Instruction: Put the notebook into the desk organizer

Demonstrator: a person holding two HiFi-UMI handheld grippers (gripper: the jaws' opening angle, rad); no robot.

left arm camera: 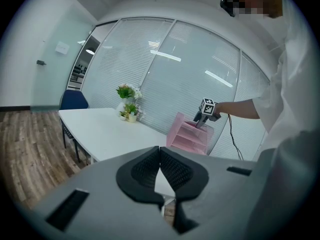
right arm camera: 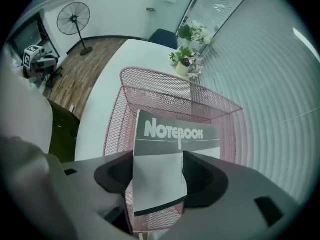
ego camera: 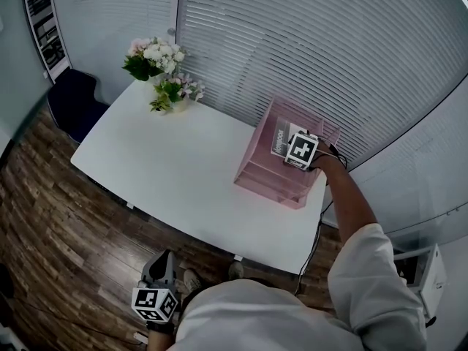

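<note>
The notebook point(right arm camera: 170, 149) sits inside the open top of the pink mesh organizer point(right arm camera: 150, 91), with mesh walls on its sides. In the right gripper view its long side runs from 6 o'clock up to 12 o'clock. The end with the gray band and the big white word points to 12 o'clock, away from the claw. The white end points back to 6 o'clock. Its cover faces the camera. The right claw point(right arm camera: 157, 156) is spread wide. The notebook is between its two jaws, but they do not look like they squeeze it. I cannot tell if the notebook's low end touches the bottom of the organizer. The left claw point(left arm camera: 160, 156) hangs low by the person's side, well away from the table. Its jaws are closed together with nothing in them. In the head view the organizer stands on a white table point(ego camera: 168, 167), at the 3 o'clock side near the edge. A pot of flowers point(ego camera: 161, 72) stands at the table's 12 o'clock end. White blinds point(ego camera: 329, 50) cover the glass walls behind the table. The floor point(ego camera: 51, 218) is dark wood. A blue chair point(ego camera: 73, 101) stands at 10 o'clock. A tall fan point(right arm camera: 75, 19) stands far off on the floor.
</note>
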